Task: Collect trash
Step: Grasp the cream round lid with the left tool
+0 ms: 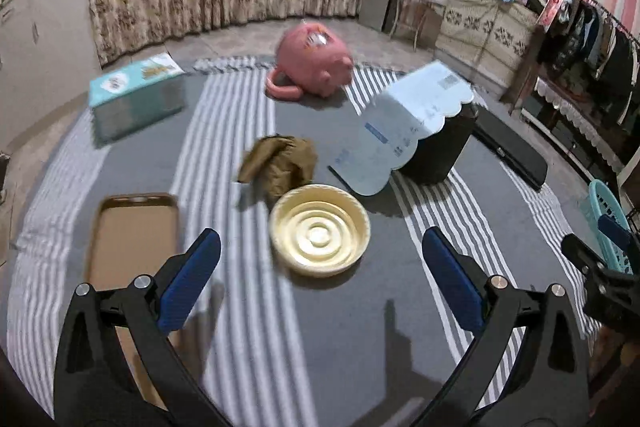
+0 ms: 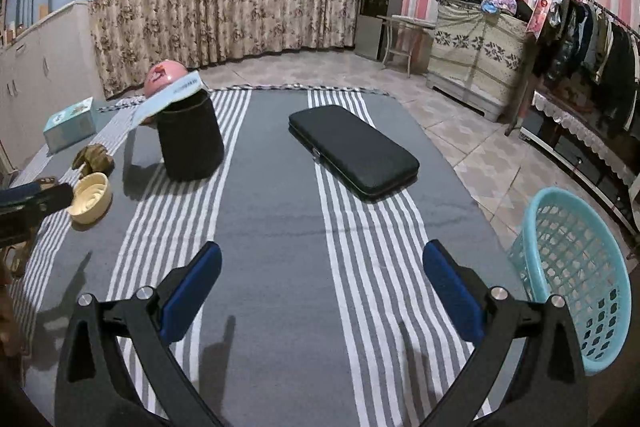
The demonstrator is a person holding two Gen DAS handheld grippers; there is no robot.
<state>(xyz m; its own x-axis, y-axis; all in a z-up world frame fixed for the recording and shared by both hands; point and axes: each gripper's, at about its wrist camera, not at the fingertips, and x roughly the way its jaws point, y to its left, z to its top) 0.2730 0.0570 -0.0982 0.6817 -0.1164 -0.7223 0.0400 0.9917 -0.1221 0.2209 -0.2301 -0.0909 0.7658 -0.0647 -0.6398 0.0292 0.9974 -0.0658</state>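
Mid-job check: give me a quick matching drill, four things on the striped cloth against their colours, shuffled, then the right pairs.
Things:
1. round ribbed bowl
2. crumpled paper
3. flat zip case
4. laundry-style basket

Colours:
A. black
B. turquoise
C. cream
D. brown

Pairs: 1-C, 2-D, 3-A, 4-B. The basket sits at the cloth's right edge; both grippers, left gripper and right gripper, are open and hold nothing.

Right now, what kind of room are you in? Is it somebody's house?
Probably a room in someone's home. Long curtains hang along the wall, clothes hang on a rack, and a table under a striped cloth sits in the middle.
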